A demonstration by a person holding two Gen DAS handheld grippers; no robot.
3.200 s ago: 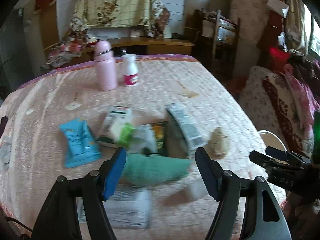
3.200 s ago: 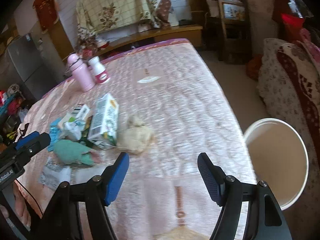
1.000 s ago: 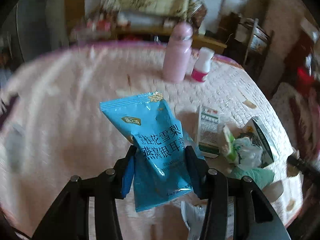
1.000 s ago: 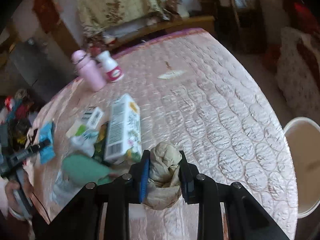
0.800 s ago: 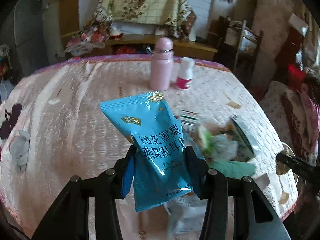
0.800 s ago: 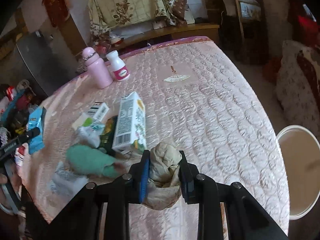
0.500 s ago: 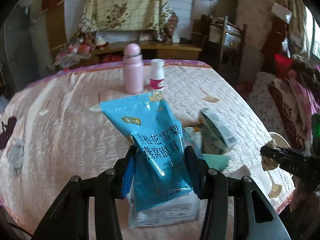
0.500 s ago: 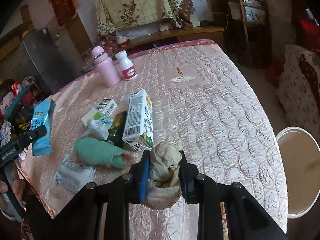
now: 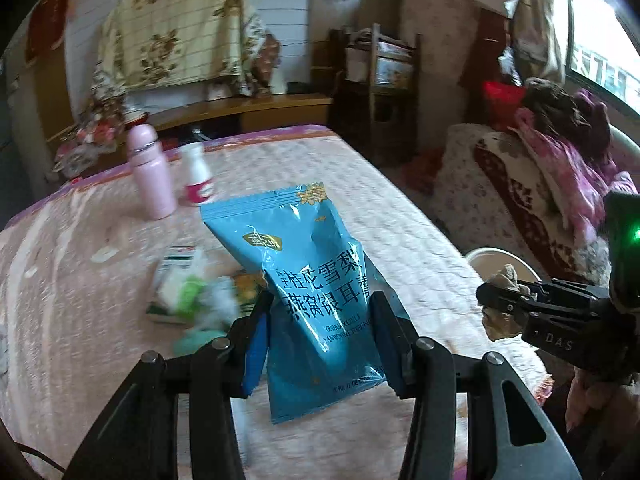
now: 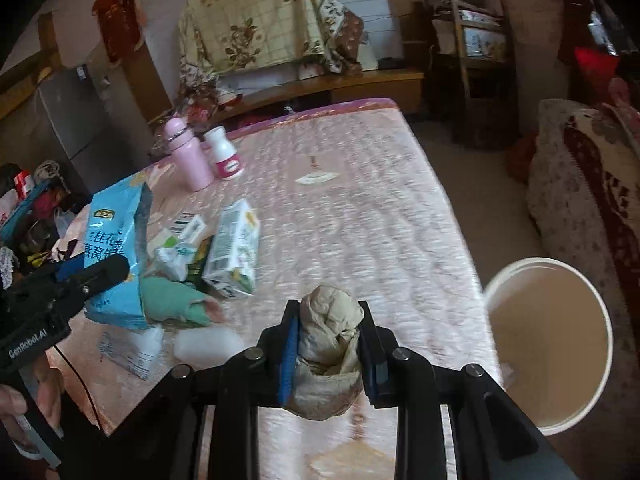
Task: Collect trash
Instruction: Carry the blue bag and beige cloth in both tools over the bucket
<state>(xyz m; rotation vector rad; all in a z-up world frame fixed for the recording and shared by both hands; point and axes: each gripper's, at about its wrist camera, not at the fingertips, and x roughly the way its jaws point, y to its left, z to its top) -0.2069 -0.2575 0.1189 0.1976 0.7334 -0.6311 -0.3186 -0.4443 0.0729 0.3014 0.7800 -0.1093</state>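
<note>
the pouch (image 9: pixel 320 280) is glossy blue plastic film, creased and catching light. the wad (image 10: pixel 330 328) looks like crumpled matt beige paper. the cover (image 10: pixel 360 200) under them is quilted pink cloth with a soft sheen. on the cover, the carton (image 10: pixel 234 248) is printed cardboard, the flask (image 10: pixel 188 156) smooth matt pink, the bottle (image 10: pixel 224 154) beside the flask smooth white plastic. the bucket (image 10: pixel 548 344), off the cover's edge, is smooth pale plastic. the left gripper (image 9: pixel 320 344) has matt black arms and blue pads.
</note>
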